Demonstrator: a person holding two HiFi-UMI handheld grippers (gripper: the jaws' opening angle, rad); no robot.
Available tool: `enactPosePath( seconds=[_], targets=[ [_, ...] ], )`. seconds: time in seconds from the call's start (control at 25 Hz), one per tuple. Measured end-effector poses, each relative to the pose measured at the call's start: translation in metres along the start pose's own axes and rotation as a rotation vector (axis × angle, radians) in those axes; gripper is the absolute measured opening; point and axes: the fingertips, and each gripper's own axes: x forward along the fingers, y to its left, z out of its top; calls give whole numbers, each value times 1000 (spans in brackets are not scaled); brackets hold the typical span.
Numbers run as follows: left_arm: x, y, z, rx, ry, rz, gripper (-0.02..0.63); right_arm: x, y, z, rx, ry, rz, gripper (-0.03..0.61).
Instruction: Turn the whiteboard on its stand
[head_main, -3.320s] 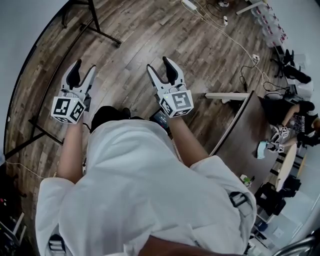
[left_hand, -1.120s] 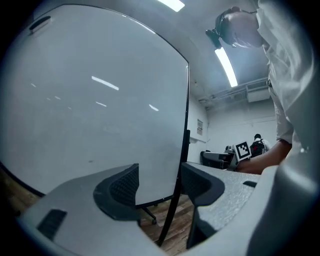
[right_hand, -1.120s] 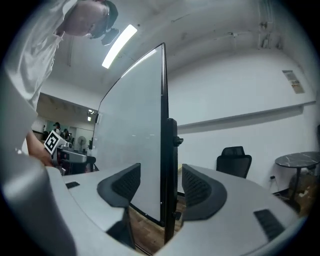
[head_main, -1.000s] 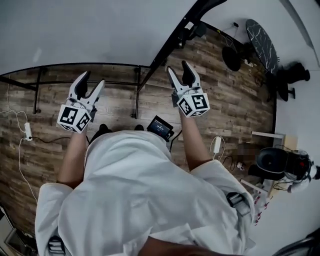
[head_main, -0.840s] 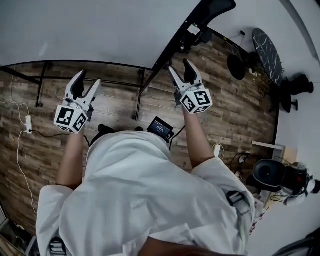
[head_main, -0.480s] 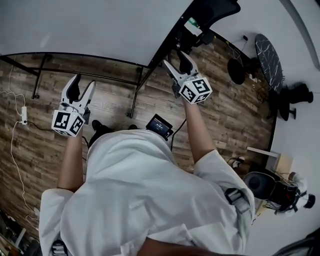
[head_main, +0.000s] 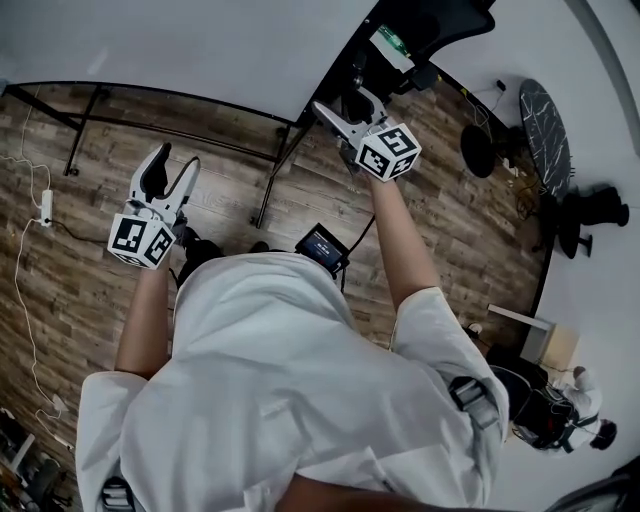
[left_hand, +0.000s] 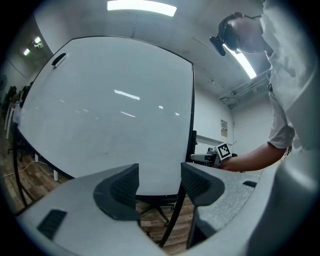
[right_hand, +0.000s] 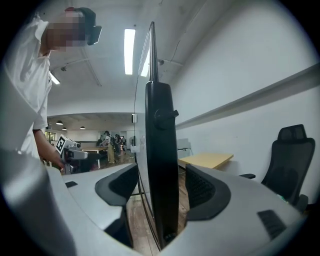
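Observation:
The whiteboard (head_main: 180, 40) stands on its black stand at the top of the head view, its white face (left_hand: 110, 110) filling the left gripper view. My right gripper (head_main: 345, 108) is at the board's right side. Its jaws are open on either side of the black side post (right_hand: 161, 150), with a gap showing at each pad. My left gripper (head_main: 168, 172) hangs open lower left, away from the board, with nothing between its fingers (left_hand: 122, 187).
The stand's black legs (head_main: 268, 195) and floor bar (head_main: 150, 92) spread over the wooden floor. A power strip with cable (head_main: 45, 205) lies at the left. A small screen device (head_main: 322, 245) hangs at my waist. An office chair (right_hand: 289, 160) and wall are right of the board.
My right gripper has moved forward and up until the board's side post stands between its jaws. The left gripper has hardly shifted. The head view has swung a little.

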Motion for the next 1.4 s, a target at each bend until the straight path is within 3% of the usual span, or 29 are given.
enactPosePath(
  seconds=[0.4,0.76,1.4],
  targets=[
    [0,-14,2,13,1,-4,245,21,1,-5,-22,24,60,261],
    [-9,-11,2,18,9,12,245,31,0,-5,-23,3,71,184],
    [0,-19,0,4,23,-30,245,27,2,-5,-68,-38,86,163]
  ],
)
